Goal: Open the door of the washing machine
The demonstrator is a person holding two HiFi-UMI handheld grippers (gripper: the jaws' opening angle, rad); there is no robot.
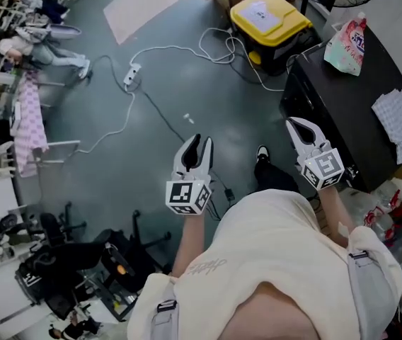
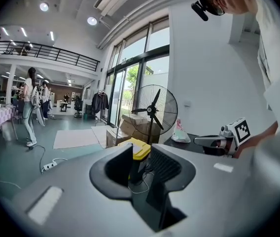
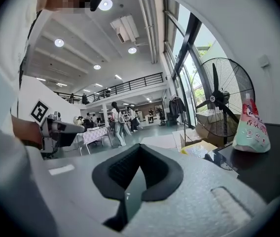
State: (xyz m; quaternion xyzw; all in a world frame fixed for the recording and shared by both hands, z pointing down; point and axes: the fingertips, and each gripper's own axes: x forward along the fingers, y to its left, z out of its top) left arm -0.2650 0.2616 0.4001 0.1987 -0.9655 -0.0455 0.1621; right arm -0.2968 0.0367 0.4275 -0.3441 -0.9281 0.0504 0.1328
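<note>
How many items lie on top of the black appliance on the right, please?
2: a pink-and-white pouch at the far end of the black appliance, and a checked cloth toward its near end. Its top runs out of frame, so more may be hidden.

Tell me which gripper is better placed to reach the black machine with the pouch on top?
Probably right. The right gripper sits just beside the black machine, jaws together and empty; the left gripper, jaws apart, is over open floor, farther away.
</note>
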